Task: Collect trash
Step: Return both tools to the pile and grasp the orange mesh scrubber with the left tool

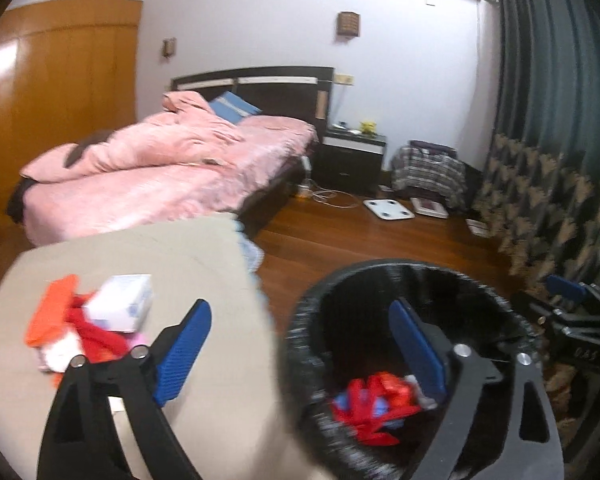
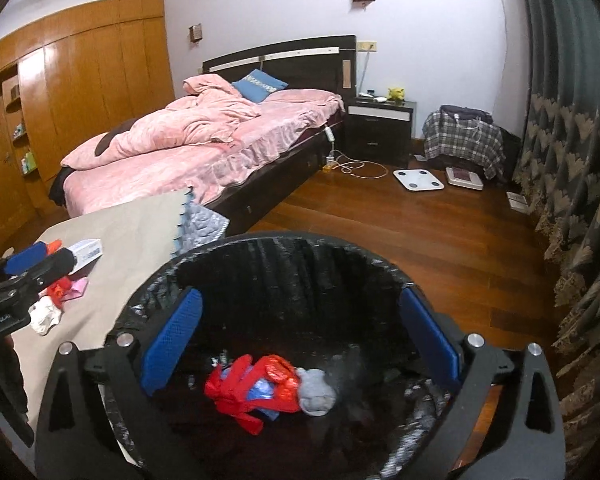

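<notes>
A black-lined trash bin (image 1: 380, 276) (image 2: 284, 248) stands beside a beige table (image 1: 172, 256) (image 2: 132, 236). In the bin lie red plastic scraps (image 1: 374, 404) (image 2: 256, 388) and a grey wad (image 2: 316, 394). On the table lie a white box (image 1: 120, 306) (image 2: 86, 252), an orange piece (image 1: 52, 312), red wrappers (image 1: 96, 336) (image 2: 58, 288) and a white crumpled tissue (image 2: 44, 314). My left gripper (image 1: 300, 356) is open and empty, straddling the gap between table and bin. My right gripper (image 2: 300, 340) is open and empty above the bin.
A bed with pink bedding (image 2: 204, 148) stands behind the table. A dark nightstand (image 2: 380, 128), a white scale (image 2: 418, 179) and a plaid-covered bundle (image 2: 464, 140) sit on the wood floor. Patterned curtains (image 2: 572, 160) hang at right. Wooden wardrobes (image 2: 80, 92) line the left wall.
</notes>
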